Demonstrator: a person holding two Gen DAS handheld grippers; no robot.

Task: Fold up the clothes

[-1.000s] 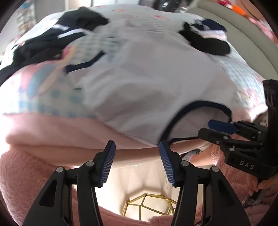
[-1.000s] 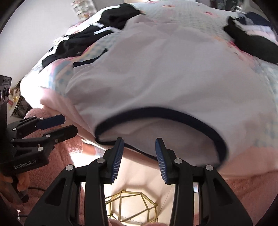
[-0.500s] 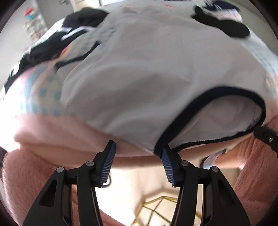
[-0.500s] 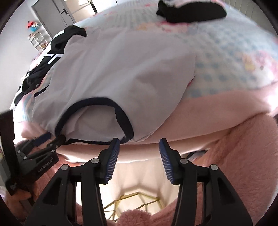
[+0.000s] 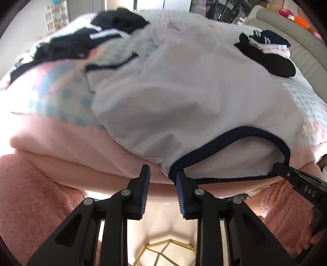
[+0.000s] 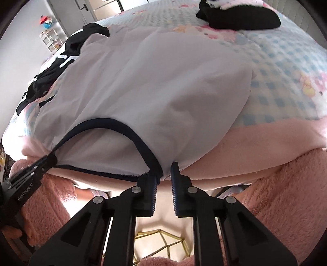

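A white shirt (image 5: pixel 194 92) (image 6: pixel 153 81) with a navy-trimmed neckline (image 5: pixel 224 139) (image 6: pixel 114 120) lies spread on the bed, its neck end hanging over the near edge. My left gripper (image 5: pixel 162 180) is half closed. The left corner of the neckline sits against its right finger (image 5: pixel 180 190). My right gripper (image 6: pixel 164 174) is narrowed to a small gap, with the right corner of the neckline between its fingers. Each gripper shows in the other's view, the left gripper (image 6: pixel 49 159) and the right gripper (image 5: pixel 276 166), at opposite ends of the neckline.
Dark clothes (image 5: pixel 81 45) lie heaped at the far left of the bed. A folded stack (image 5: pixel 269 57) (image 6: pixel 239 18) sits at the far right. A pink fleece blanket (image 5: pixel 61 143) covers the bed edge under a checked sheet (image 6: pixel 286 71). A gold wire frame (image 5: pixel 163 251) stands below.
Both grippers have moved in to the neckline's two corners and their fingers have narrowed. The right gripper has shifted right along the collar.
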